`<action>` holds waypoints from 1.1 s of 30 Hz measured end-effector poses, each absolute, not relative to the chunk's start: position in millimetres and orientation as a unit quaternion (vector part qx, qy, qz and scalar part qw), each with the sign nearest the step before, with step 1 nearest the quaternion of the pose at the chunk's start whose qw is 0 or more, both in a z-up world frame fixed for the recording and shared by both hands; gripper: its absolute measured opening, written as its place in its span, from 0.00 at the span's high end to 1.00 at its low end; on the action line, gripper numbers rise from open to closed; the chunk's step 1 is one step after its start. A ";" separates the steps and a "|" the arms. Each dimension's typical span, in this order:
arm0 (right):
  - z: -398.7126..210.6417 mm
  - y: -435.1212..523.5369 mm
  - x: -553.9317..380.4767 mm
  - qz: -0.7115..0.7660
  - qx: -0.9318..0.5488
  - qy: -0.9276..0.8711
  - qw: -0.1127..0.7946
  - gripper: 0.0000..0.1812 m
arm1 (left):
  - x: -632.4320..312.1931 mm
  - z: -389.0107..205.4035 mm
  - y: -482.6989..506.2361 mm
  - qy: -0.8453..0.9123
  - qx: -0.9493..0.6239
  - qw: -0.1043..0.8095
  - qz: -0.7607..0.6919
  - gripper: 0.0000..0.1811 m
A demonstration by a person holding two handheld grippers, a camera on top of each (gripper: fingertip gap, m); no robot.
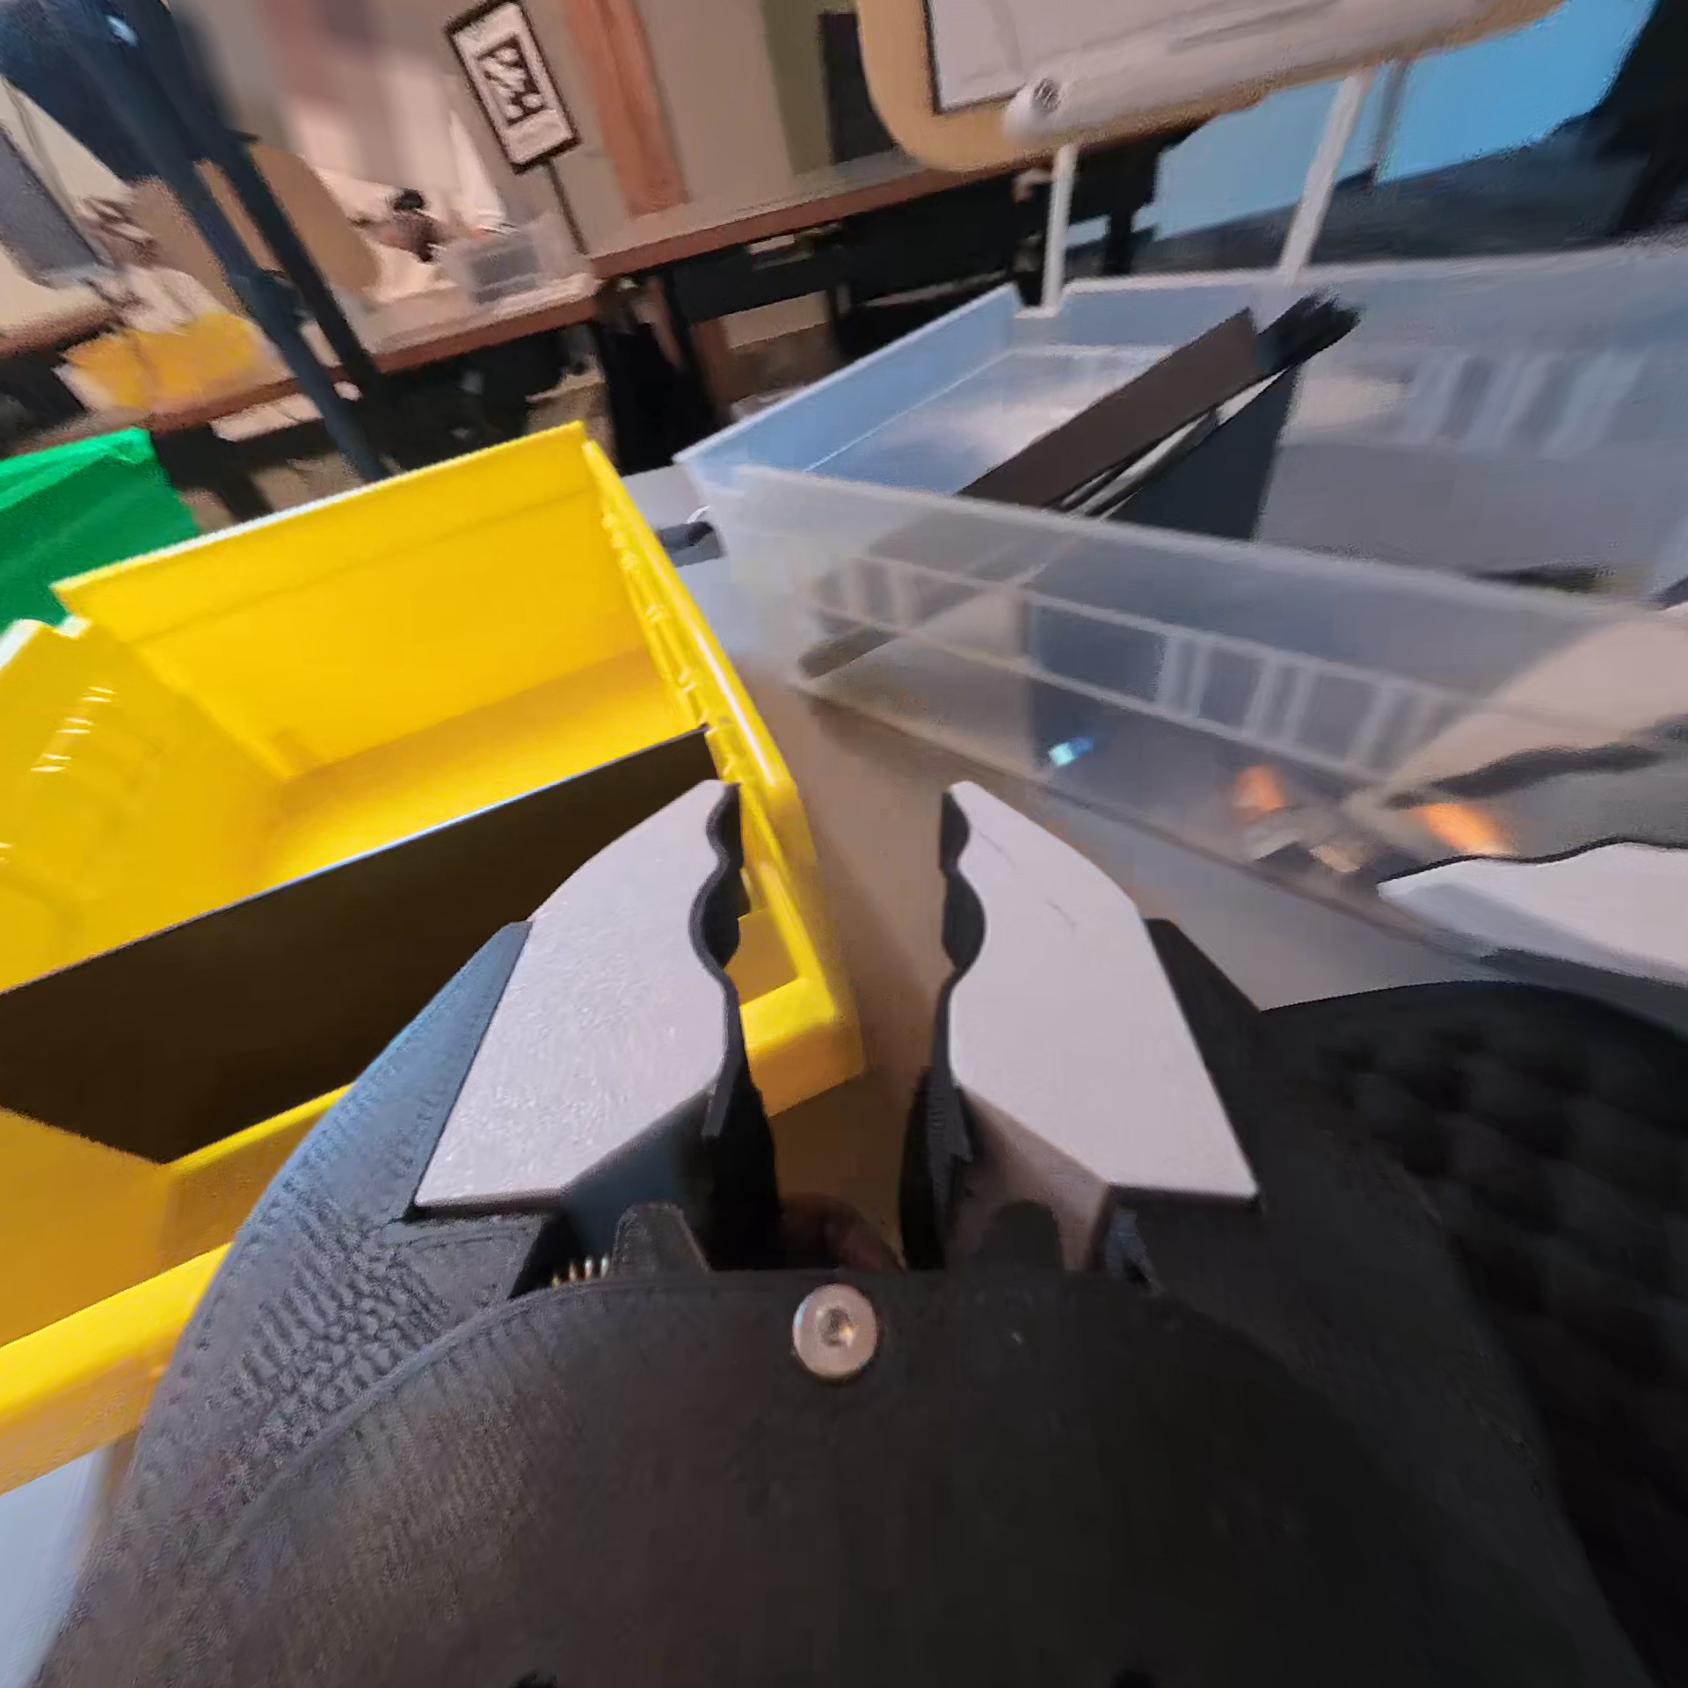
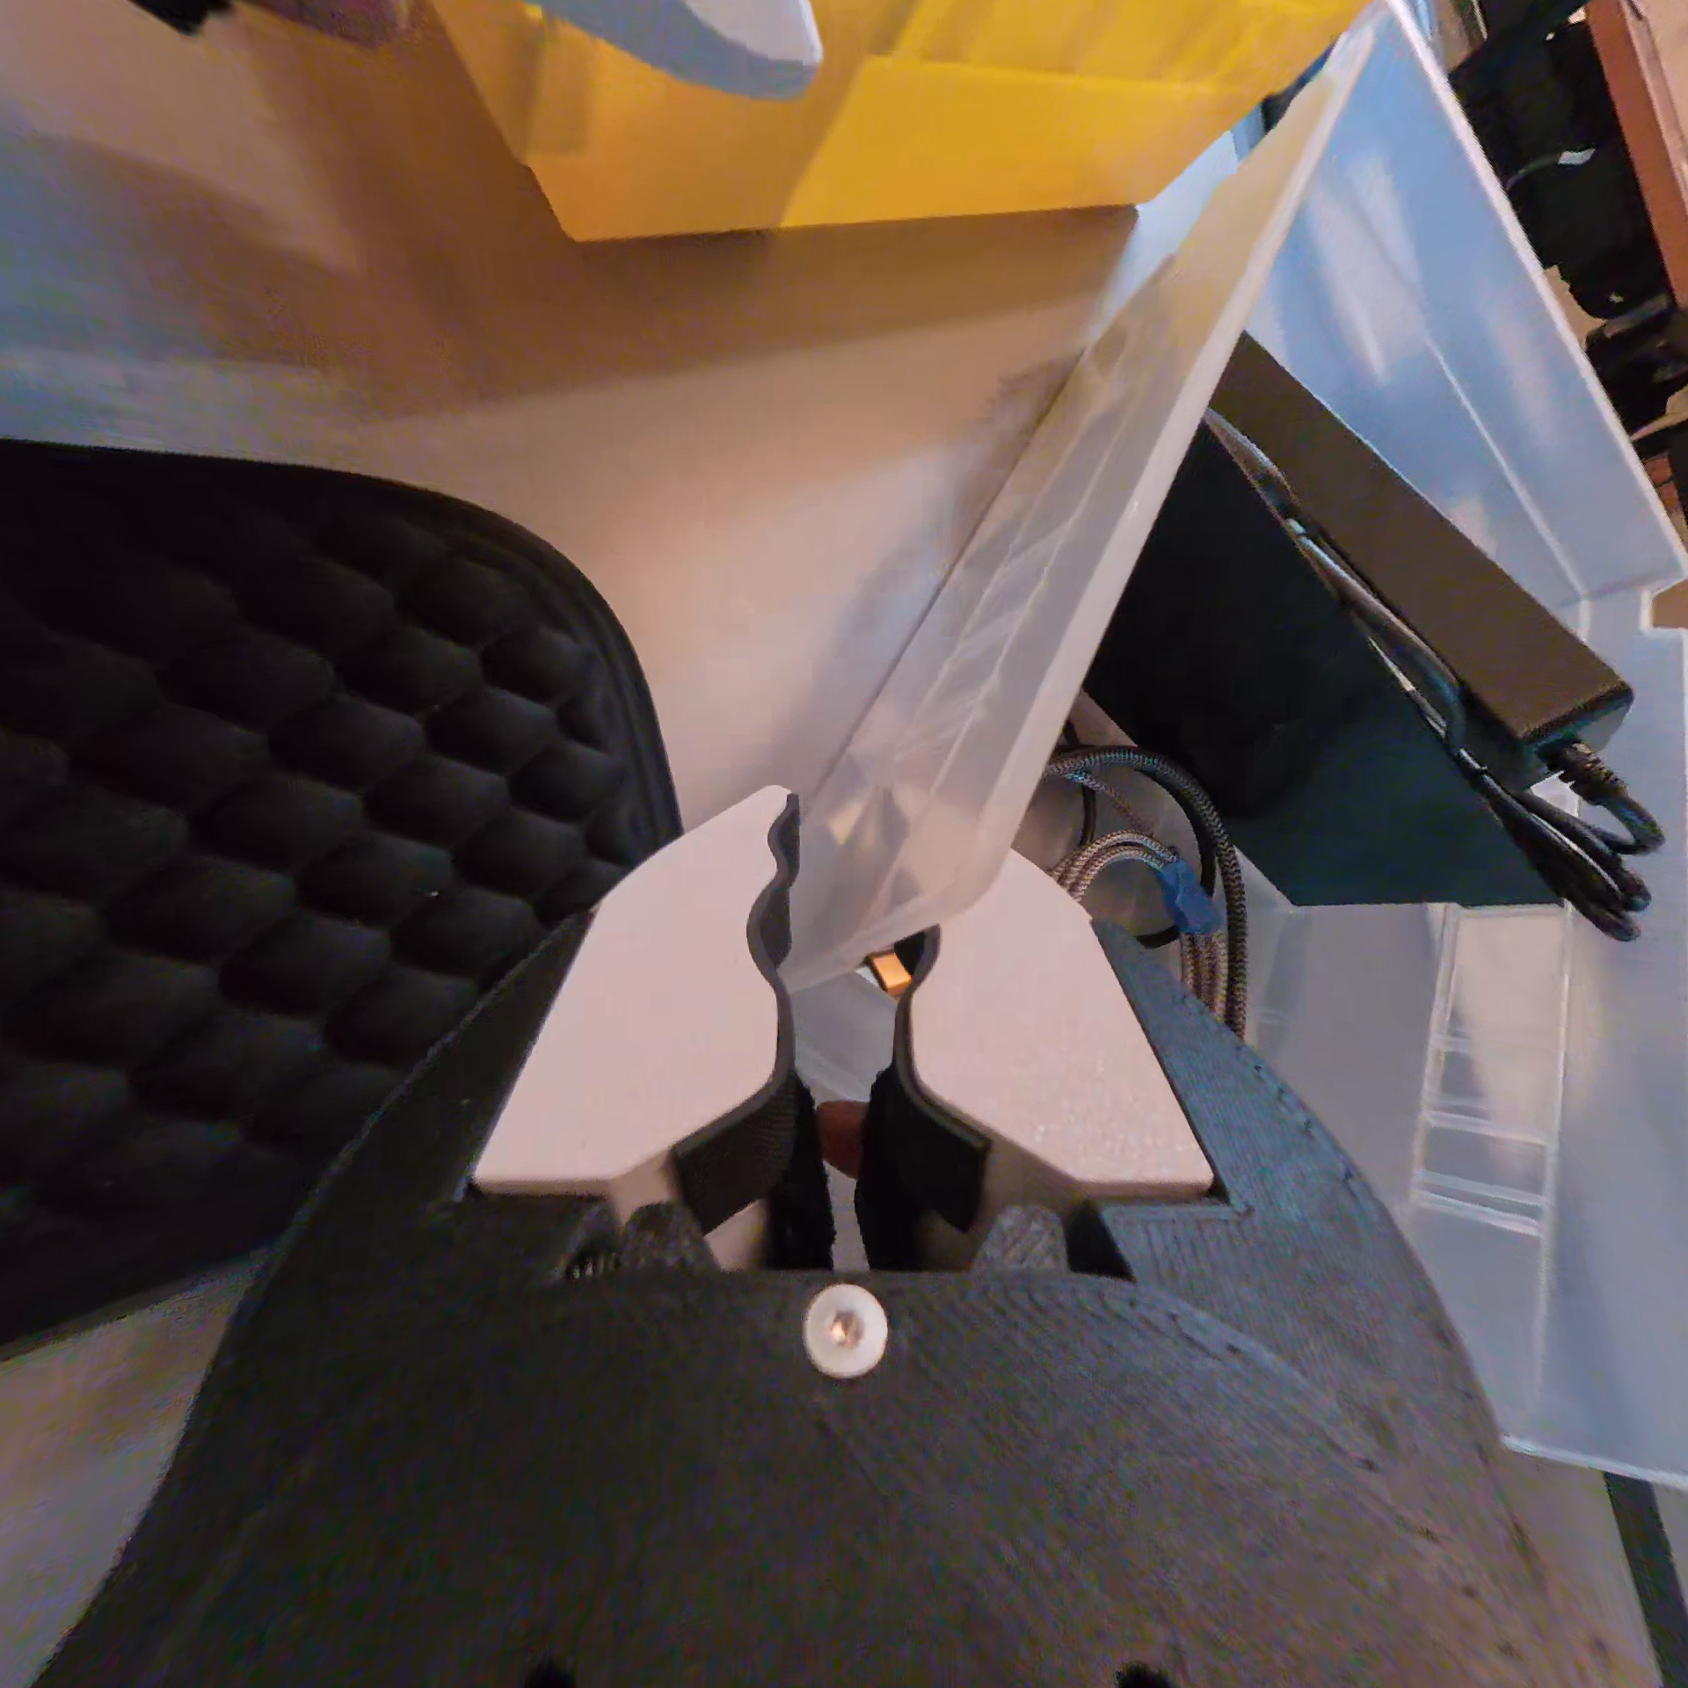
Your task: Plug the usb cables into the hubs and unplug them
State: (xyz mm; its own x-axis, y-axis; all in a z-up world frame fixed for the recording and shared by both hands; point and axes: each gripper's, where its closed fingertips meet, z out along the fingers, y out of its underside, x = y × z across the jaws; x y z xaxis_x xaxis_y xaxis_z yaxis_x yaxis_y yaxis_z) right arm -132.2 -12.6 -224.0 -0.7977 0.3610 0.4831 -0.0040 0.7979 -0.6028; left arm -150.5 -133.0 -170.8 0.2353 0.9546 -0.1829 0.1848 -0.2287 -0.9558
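My left gripper [image 1: 838, 804] is open and empty, over the grey table between a yellow bin [image 1: 365, 639] and a clear plastic box [image 1: 1187, 621]. My right gripper [image 2: 849, 913] straddles the near wall of the clear box [image 2: 1005, 639], one finger outside and one inside, shut on that wall. Inside the box lie coiled braided cables [image 2: 1215, 913] with a blue tape band [image 2: 1187, 891], a black power adapter [image 2: 1425, 566] and a dark block [image 2: 1279, 712]. A small metal plug [image 2: 891, 973] shows between my right fingers. No hub is clearly visible.
A black divider [image 1: 365, 932] crosses the yellow bin, which also shows in the right wrist view [image 2: 913, 137]. A black case lined with egg-crate foam [image 2: 274, 776] lies left of the right gripper and at the right in the left wrist view [image 1: 1461, 1142]. Tables stand behind.
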 end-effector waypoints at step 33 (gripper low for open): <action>-192.4 -47.6 -119.5 0.439 -0.100 -0.849 0.274 0.68 | -149.6 -178.4 -339.1 -0.591 -0.533 0.392 0.461 0.68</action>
